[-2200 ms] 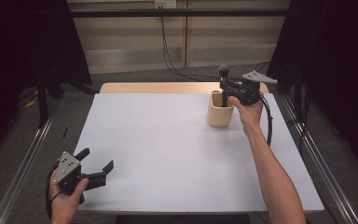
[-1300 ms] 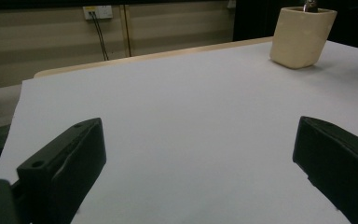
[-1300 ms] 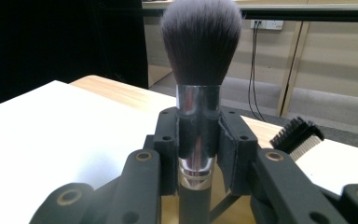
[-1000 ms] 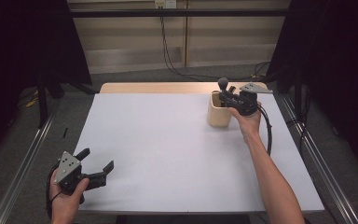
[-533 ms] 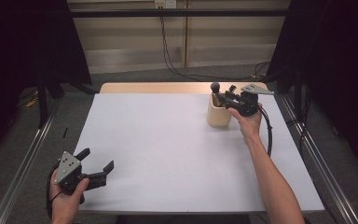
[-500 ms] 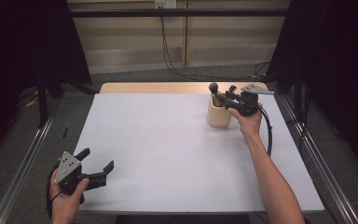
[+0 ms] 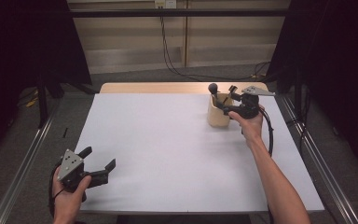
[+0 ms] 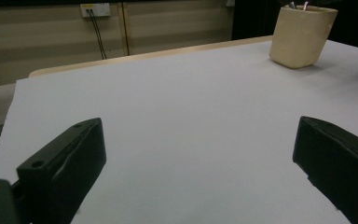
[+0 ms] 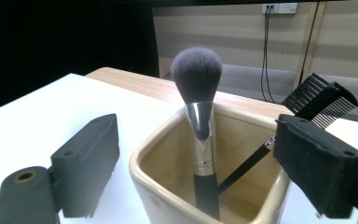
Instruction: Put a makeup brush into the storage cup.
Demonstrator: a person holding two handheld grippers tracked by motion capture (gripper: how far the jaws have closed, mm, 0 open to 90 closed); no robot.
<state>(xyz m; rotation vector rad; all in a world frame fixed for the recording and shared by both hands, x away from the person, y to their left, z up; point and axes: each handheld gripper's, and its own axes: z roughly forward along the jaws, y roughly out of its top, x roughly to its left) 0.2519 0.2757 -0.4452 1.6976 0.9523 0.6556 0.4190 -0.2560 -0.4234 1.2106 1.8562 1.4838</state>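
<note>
Where the right tongs [image 9: 196, 163] hang at the cream cup [image 7: 218, 112] near the table's [image 7: 168, 154] far right, we see their jaws spread wide, just opened, pads clear of the powder brush [image 9: 198, 121] standing between them — its handle end lost in the cup. A black comb [image 9: 317, 100] leans beside it, partly behind one jaw. The left tongs [image 7: 98, 163] gape empty at the near-left corner.

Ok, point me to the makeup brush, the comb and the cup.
makeup brush [image 9: 196, 72], right gripper view, on its dark bristle head.
comb [image 9: 320, 97], right gripper view, on its black teeth.
cup [image 9: 165, 161], right gripper view, on its cream inner wall.
</note>
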